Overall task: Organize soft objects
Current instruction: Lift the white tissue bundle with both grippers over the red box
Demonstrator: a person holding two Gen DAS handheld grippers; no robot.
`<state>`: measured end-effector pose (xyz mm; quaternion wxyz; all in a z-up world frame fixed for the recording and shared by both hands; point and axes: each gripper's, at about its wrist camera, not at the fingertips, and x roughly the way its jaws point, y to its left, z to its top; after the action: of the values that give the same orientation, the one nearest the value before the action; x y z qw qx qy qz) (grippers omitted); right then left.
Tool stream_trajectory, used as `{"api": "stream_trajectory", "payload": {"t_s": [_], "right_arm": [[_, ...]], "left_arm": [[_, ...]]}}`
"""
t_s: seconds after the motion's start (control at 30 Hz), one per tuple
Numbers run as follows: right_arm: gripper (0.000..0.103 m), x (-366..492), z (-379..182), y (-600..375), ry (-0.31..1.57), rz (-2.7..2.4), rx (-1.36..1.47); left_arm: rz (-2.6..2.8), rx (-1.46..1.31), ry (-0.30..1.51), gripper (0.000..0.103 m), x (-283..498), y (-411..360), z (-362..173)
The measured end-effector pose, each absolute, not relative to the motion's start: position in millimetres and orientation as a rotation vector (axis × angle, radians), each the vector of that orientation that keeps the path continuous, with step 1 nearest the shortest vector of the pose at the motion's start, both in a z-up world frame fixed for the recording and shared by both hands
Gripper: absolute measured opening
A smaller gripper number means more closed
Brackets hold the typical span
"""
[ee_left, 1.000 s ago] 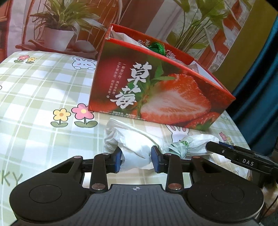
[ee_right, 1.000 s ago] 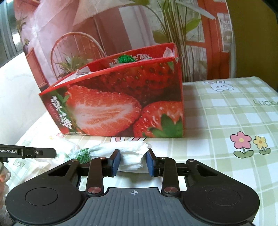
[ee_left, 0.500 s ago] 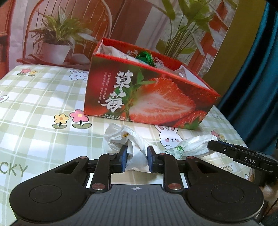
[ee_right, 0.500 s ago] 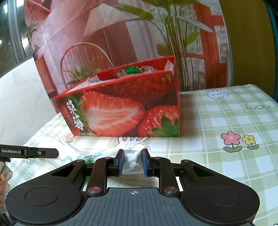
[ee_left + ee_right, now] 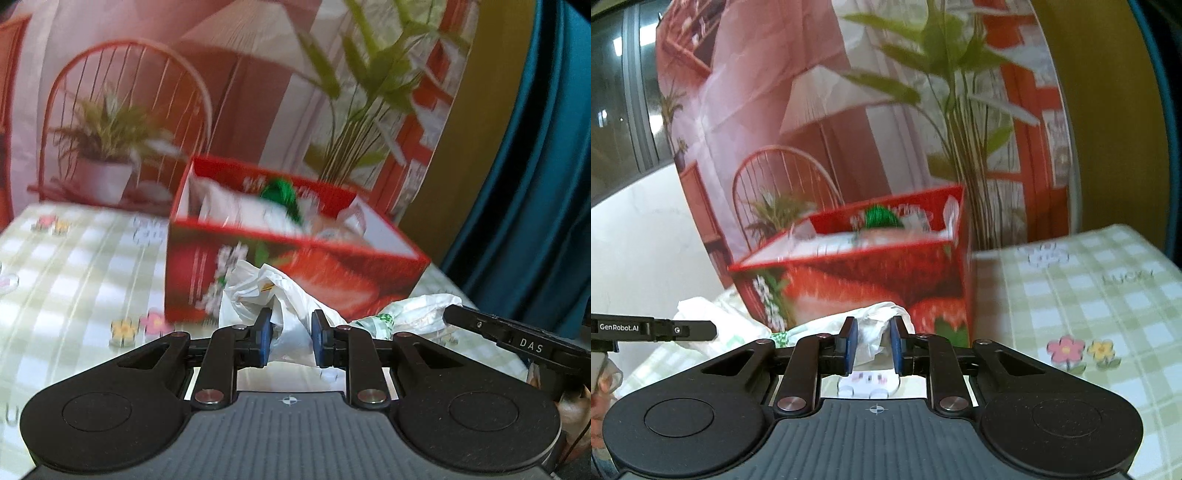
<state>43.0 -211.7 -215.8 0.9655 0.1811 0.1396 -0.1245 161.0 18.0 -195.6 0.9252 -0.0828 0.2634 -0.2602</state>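
**Two grippers pinching one white bag in front of the box**

Both jaws have just been closing, and each now sits narrow, clamped on crumpled plastic. Left gripper (image 5: 288,338) holds one end of the white plastic bag (image 5: 258,291); right gripper (image 5: 870,343) holds the other end (image 5: 875,325). The bag's twisted, green-printed middle spans between them (frames are motion-blurred, so whether it clears the worktop (image 5: 74,280) I cannot tell).

Strawberry box (image 5: 295,280) stands just behind the bag, open top, near rim (image 5: 295,236) above the jaws in both views. It already holds white packets and a green bundle (image 5: 280,192); its right inner corner looks bare.

Checked worktop is open left of the box in the left view and right of it (image 5: 1089,295) in the right view.
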Motion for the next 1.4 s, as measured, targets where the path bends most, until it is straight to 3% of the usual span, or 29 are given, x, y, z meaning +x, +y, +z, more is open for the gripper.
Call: {"api": "stream_trajectory", "payload": {"t_s": [0.4, 0.67, 1.0, 1.4], "right_arm": [[0.017, 66, -161, -239, 0.192, -0.275, 0.276], [0.016, 125, -137, -268, 0.199, -0.302, 0.227], [0.015, 222, -143, -301, 0.367, -0.357, 0.168], [0.015, 266, -168, -314, 0.549, -0.36, 0.171]], "left_arm": [[-0.537, -0.156, 0.418, 0.023, 204, -4, -143], [-0.492, -0.256, 0.44, 0.023, 272, -4, -143], [-0.445, -0.204, 0.503, 0.023, 346, -19, -165], [-0.432, -0.118, 0.569, 0.023, 362, -25, -186]]}}
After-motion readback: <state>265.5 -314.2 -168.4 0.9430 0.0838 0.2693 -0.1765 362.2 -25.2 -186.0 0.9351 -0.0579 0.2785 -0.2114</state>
